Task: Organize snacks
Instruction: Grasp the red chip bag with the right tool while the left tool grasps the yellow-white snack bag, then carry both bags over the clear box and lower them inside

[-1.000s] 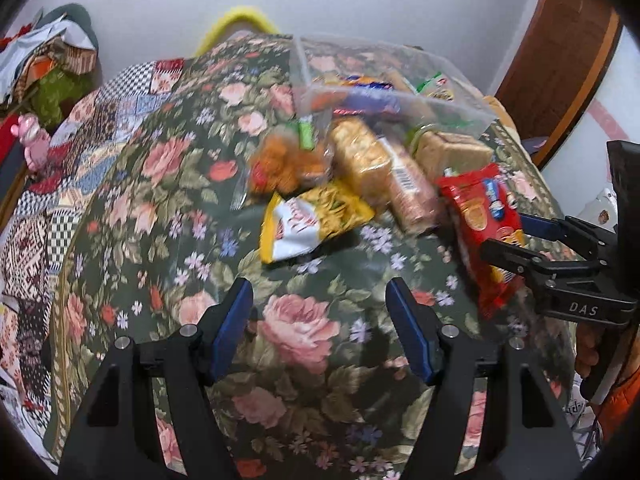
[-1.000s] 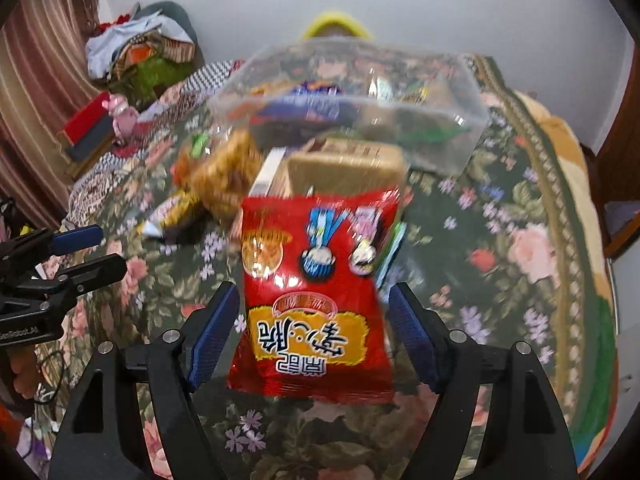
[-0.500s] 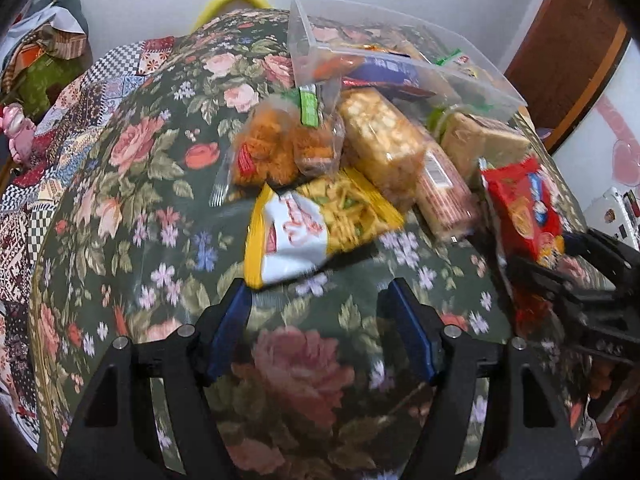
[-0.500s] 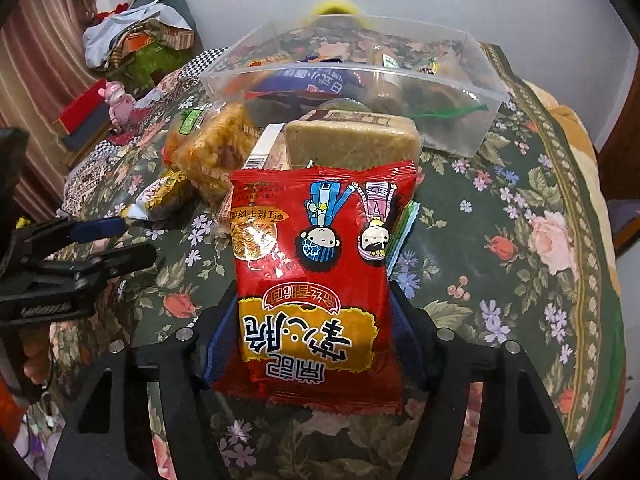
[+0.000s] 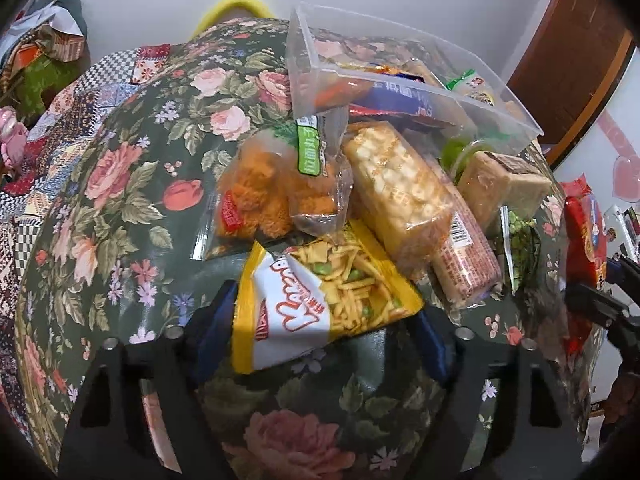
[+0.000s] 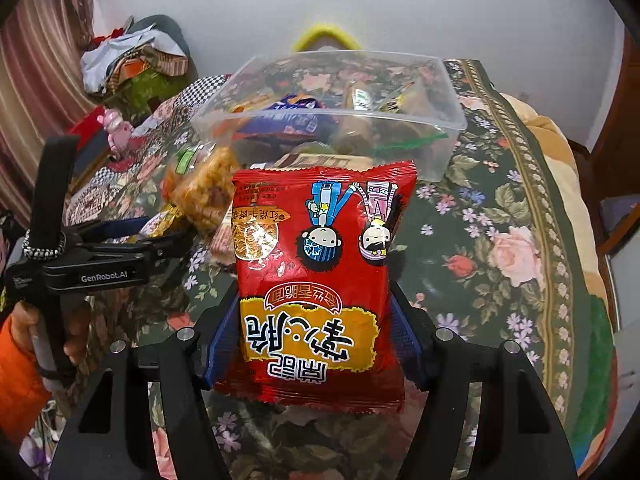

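Snacks lie in a loose heap on a dark green floral-print cloth (image 5: 132, 184) covering the bench. Left to right in the left wrist view: a clear bag of orange fried pieces with a green label (image 5: 276, 192); a yellow-and-white foil bag of mixed crisps (image 5: 316, 304); a long clear-wrapped cracker block (image 5: 400, 184); a pink-printed cracker sleeve (image 5: 468, 260); a tan wrapped cake block (image 5: 500, 184). Left gripper (image 5: 320, 328) sits spread wide, its blue pads flanking the near end of the yellow-and-white bag; whether they touch it I cannot tell. Behind the heap stands a clear rectangular plastic bin (image 5: 308, 64), partly filled with packets. In the right wrist view, the right gripper (image 6: 316, 340) is clenched on the lower part of a red foil noodle-snack packet with cartoon figures (image 6: 320, 264), held up in front of the bin (image 6: 452, 120).
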The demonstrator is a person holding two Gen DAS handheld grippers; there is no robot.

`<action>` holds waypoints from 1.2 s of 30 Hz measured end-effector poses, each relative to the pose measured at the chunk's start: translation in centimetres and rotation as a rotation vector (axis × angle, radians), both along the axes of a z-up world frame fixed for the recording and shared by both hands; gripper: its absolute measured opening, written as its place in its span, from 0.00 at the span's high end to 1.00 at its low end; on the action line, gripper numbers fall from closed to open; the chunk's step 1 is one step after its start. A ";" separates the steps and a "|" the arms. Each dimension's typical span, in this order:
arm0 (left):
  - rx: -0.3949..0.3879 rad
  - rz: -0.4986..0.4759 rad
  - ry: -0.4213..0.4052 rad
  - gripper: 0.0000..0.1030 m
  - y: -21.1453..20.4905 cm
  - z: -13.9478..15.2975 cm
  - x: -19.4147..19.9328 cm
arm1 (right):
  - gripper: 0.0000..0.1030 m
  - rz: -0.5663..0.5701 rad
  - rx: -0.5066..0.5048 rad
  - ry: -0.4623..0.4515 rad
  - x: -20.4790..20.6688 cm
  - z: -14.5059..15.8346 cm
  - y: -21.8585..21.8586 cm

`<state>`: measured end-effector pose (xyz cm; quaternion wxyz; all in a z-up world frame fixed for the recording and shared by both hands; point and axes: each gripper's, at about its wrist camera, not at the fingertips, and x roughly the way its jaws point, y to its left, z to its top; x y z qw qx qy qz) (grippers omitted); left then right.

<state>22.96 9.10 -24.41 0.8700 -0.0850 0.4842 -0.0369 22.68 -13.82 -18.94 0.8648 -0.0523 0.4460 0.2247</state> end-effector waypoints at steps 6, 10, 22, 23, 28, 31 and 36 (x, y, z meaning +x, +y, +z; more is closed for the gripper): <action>-0.025 0.007 -0.004 0.55 1.0 -0.2 -0.6 | 0.38 -0.029 0.013 -0.002 0.3 0.3 -0.9; -0.033 0.007 -0.013 0.59 1.3 0.1 -1.4 | 0.38 -0.037 0.014 0.001 0.3 0.3 -1.2; 0.003 -0.001 -0.101 0.61 0.5 4.1 -4.4 | 0.38 -0.054 0.025 -0.055 0.2 2.6 -1.9; 0.006 -0.002 -0.111 0.61 0.5 4.6 -4.5 | 0.38 -0.055 0.026 -0.061 0.3 2.9 -2.0; 0.010 -0.009 -0.177 0.61 0.0 7.6 -4.1 | 0.38 -0.052 0.034 -0.109 1.2 4.6 -1.9; 0.009 -0.018 -0.206 0.61 -0.4 9.1 -3.2 | 0.38 -0.040 0.028 -0.143 1.8 5.5 -1.5; 0.008 -0.038 -0.253 0.61 -1.6 11.2 -1.7 | 0.38 -0.031 0.028 -0.185 3.0 6.4 -0.8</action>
